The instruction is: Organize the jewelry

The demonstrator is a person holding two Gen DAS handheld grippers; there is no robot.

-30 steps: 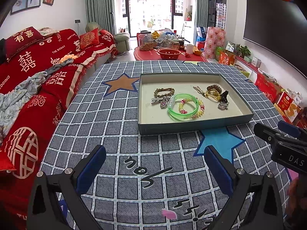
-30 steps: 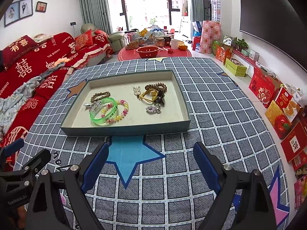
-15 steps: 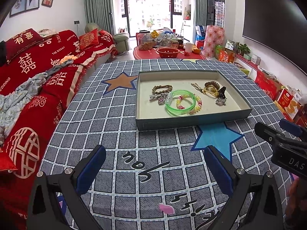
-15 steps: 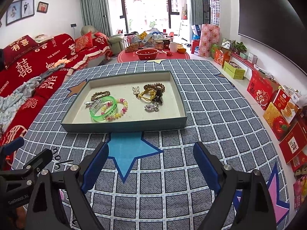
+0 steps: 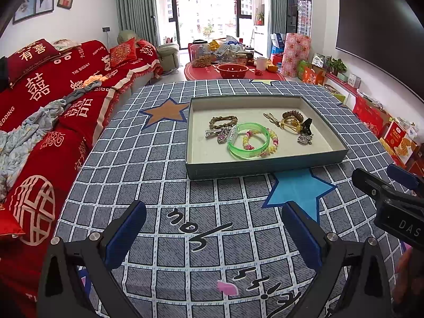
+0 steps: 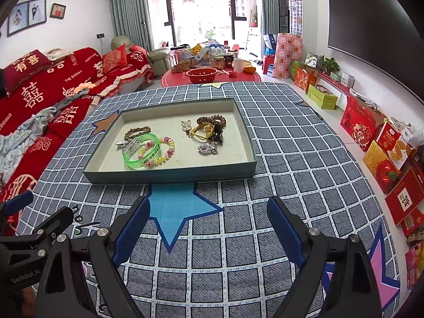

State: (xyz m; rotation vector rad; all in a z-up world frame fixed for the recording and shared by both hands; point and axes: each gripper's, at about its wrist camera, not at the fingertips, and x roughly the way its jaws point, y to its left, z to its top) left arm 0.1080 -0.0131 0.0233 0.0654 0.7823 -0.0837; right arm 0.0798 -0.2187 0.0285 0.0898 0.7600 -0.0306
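Observation:
A shallow grey-green tray [image 5: 265, 168] [image 6: 169, 176] sits on the checked tablecloth, holding jewelry. Inside lie a green bangle [image 5: 249, 144] [image 6: 141, 151], a pink and yellow bead bracelet [image 5: 273, 139] [image 6: 168, 149], a brown braided bracelet [image 5: 222, 122] [image 6: 137, 132], silver clips [image 5: 216, 133], a yellow cord piece [image 5: 290, 124] [image 6: 201, 131], a brown bead coil [image 6: 212, 119] and a silver charm [image 5: 304, 139] [image 6: 208, 149]. My left gripper [image 5: 213, 225] and right gripper [image 6: 208, 220] both stand open and empty over the cloth, short of the tray's near wall.
A red sofa [image 5: 39, 111] with a crumpled cloth runs along the left. Behind the table is a low red table with a red bowl [image 5: 232, 70]. Red gift boxes [image 6: 384, 153] line the floor on the right under a dark screen [image 6: 376, 23].
Both views have drawn back slightly, so the tray sits a little farther from the fingers. The jewelry has not moved and both grippers stay open.

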